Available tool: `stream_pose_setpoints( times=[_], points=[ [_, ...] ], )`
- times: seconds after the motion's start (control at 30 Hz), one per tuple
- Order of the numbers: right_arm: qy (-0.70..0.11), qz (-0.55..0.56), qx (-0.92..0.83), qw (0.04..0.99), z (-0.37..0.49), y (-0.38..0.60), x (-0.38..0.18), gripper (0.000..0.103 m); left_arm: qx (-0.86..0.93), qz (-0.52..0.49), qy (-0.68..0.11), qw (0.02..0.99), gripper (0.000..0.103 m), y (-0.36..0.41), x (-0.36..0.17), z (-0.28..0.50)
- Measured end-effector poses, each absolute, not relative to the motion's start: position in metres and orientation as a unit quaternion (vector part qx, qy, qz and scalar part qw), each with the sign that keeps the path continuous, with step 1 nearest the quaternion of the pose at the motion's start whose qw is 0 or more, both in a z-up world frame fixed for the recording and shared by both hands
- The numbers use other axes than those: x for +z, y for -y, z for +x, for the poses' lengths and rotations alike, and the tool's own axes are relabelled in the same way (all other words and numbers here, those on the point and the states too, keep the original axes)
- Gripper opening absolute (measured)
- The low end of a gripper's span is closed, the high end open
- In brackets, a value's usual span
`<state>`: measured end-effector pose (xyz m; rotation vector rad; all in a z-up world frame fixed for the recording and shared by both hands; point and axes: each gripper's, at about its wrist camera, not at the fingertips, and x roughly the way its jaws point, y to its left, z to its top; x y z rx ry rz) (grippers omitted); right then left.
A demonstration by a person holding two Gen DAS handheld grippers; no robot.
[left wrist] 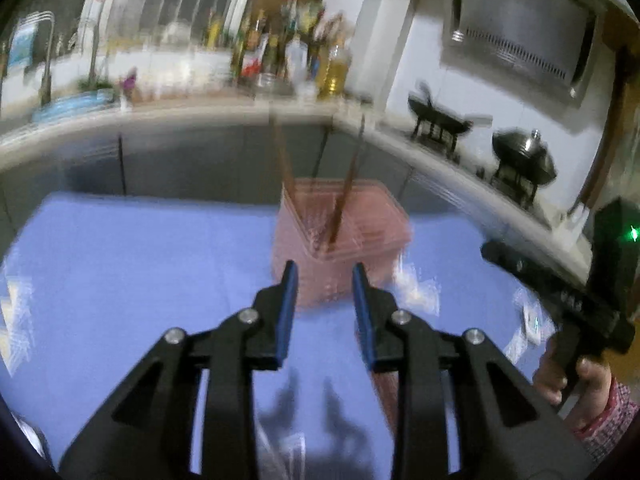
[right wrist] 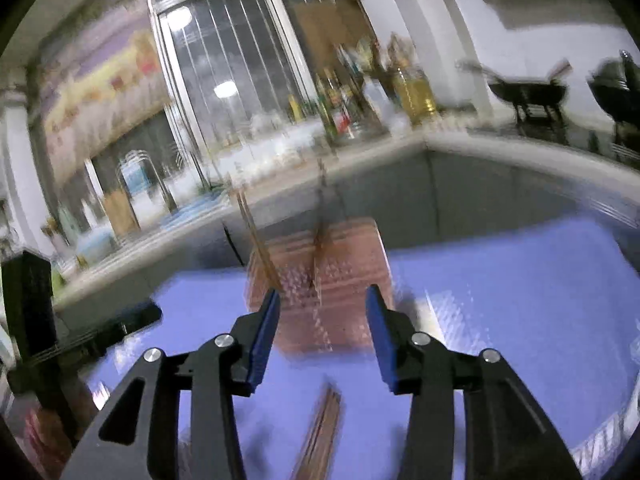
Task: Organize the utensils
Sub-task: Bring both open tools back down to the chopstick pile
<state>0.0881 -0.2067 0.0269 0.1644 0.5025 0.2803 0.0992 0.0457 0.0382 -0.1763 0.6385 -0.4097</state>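
Observation:
A pink see-through utensil holder (left wrist: 340, 236) stands on the blue table (left wrist: 140, 272), blurred by motion. Two brown chopsticks (left wrist: 346, 188) lean upright in it. My left gripper (left wrist: 325, 276) hangs just in front of the holder, open, with nothing between its blue pads. In the right wrist view the same holder (right wrist: 324, 276) and its chopsticks (right wrist: 260, 240) sit ahead of my right gripper (right wrist: 324, 300), which is open and holds nothing. More brown chopsticks (right wrist: 320, 436) lie flat on the table (right wrist: 520, 300) below the right gripper. They show under the left gripper too, as brown sticks (left wrist: 386, 392).
A grey counter (left wrist: 200, 120) runs behind the table with bottles (left wrist: 296, 52), a faucet and two black woks (left wrist: 524, 156) on stands. The other gripper with a person's hand (left wrist: 576, 372) is at the right edge of the left view. Clear plastic wrappers (left wrist: 416, 280) lie on the cloth.

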Motion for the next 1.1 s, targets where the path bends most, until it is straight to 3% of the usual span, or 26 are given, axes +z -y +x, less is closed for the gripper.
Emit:
stream_pose_setpoints(
  times=[0.1, 0.17, 0.3, 0.47, 0.8, 1.1],
  points=[
    [-0.323, 0.063, 0.127, 0.936, 0.061, 0.203, -0.028, 0.043, -0.217, -0.086, -0.374, 0.898, 0.026, -0.033, -0.006, 0.087],
    [-0.372, 0.067, 0.131, 0.916, 0.046, 0.2, -0.06, 0.035, -0.233, -0.081, -0.406, 0.88, 0.026, -0.02, -0.03, 0.079],
    [-0.413, 0.056, 0.139, 0.898, 0.024, 0.189, -0.087, 0.034, -0.255, -0.063, -0.439, 0.859, 0.026, 0.002, -0.056, 0.064],
    [-0.422, -0.009, 0.132, 0.897, 0.015, 0.168, -0.094, 0.034, -0.258, -0.049, -0.454, 0.852, 0.026, 0.015, -0.069, 0.053],
    [-0.414, -0.041, 0.123, 0.901, 0.01, 0.162, -0.098, 0.034, -0.255, -0.036, -0.462, 0.849, 0.026, 0.029, -0.072, 0.047],
    [-0.4, -0.01, 0.1, 0.911, 0.011, 0.187, -0.09, 0.034, -0.239, 0.012, -0.465, 0.852, 0.026, 0.048, -0.078, 0.045]
  ],
)
